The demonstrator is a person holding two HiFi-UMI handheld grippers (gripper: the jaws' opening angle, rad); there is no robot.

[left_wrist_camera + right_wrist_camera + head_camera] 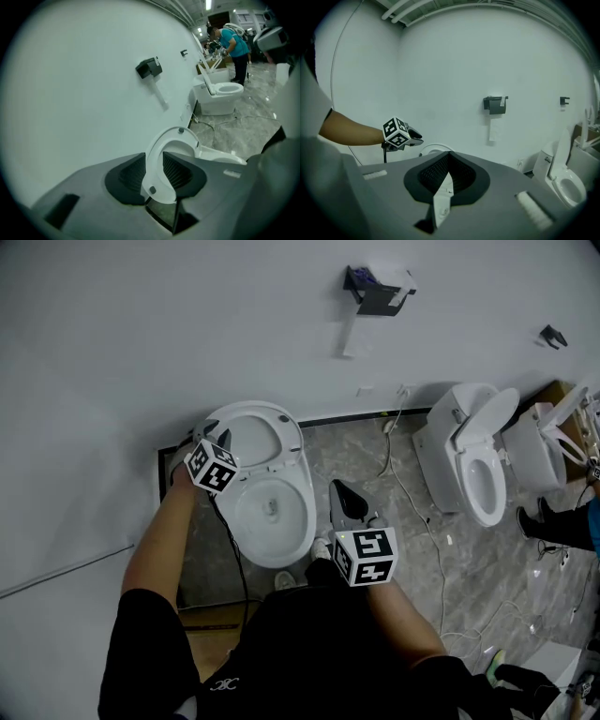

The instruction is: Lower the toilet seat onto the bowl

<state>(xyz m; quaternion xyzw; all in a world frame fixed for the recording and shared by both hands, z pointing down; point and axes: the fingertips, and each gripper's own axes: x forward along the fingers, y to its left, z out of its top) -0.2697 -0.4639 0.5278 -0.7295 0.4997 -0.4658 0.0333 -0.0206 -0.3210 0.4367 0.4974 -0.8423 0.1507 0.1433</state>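
Note:
The white toilet seat [251,426] stands raised and leans back toward the wall above the open bowl [274,510]. My left gripper [217,439] is at the seat's left edge. In the left gripper view its jaws stand open, with the seat's ring [153,157] passing between the two dark pads and a gap showing on either side. My right gripper [340,491] hangs in the air to the right of the bowl, points at the wall and touches nothing. Its jaws [449,164] meet at the tips, shut and empty. From the right gripper view the left gripper [415,137] shows beside the seat's top [435,148].
A second toilet [476,465] with its lid up stands to the right, a third [548,442] beyond it. A black paper holder [380,292] hangs on the wall. Cables [412,507] trail over the marble floor. A person in teal [232,44] works far off.

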